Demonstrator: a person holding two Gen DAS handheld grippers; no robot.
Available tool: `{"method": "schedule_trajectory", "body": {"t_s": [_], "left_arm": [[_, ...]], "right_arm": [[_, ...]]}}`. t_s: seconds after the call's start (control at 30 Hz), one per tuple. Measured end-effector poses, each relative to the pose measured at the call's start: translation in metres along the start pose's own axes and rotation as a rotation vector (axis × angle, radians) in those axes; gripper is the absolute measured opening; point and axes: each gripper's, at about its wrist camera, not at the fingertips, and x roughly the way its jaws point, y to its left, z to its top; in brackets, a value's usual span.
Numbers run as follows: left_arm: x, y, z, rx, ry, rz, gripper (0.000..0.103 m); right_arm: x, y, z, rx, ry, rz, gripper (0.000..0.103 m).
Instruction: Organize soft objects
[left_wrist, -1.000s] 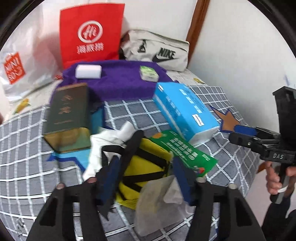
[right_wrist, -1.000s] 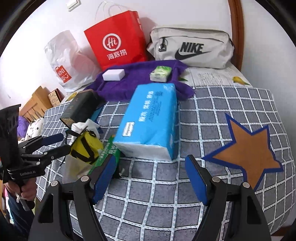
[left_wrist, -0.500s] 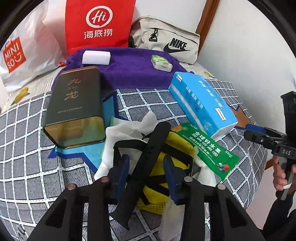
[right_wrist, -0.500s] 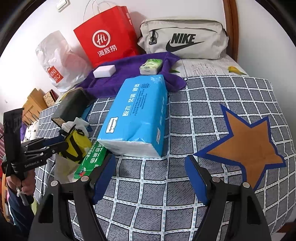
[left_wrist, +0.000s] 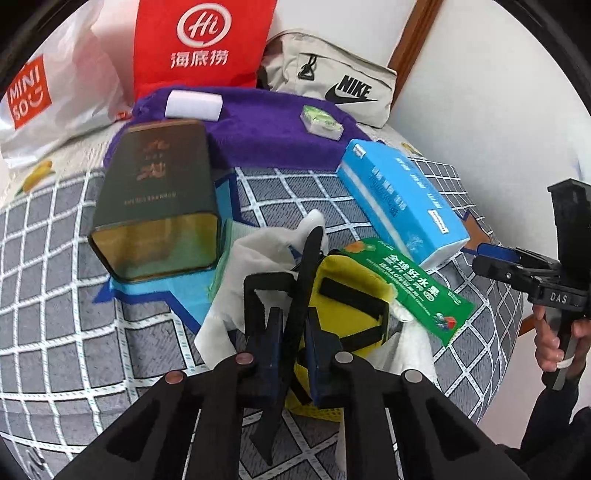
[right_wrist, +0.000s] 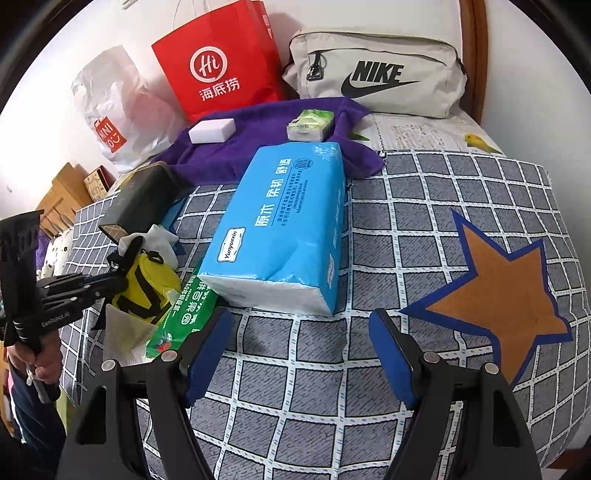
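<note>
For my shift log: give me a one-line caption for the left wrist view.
Left gripper shut on black strap of yellow pouch, beside green packet and blue tissue pack.

Both claws, left (left_wrist: 291, 345) and right (right_wrist: 299, 354), are matte black frames with blue finger pads (right_wrist: 388, 354), round silver screws and bare-skinned hands (left_wrist: 554, 343).

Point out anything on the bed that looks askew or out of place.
The tin lies tipped on its side, open end forward. The yellow pouch, white tissues and green packet sit in a jumbled overlapping heap.
</note>
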Motion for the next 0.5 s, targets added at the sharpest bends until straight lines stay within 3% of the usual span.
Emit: {"method": "schedule_trajectory", "body": {"t_s": [0.13, 0.5], "left_arm": [[0.001, 0.007, 0.000, -0.032, -0.004, -0.003, 0.015], [0.001, 0.010, 0.001, -0.045, -0.012, -0.020, 0.009]], "right_arm": [[0.000, 0.005, -0.001, -0.021, 0.009, -0.006, 0.076], [0.002, 0.015, 0.001, -0.050, 0.017, -0.010, 0.076]]}}
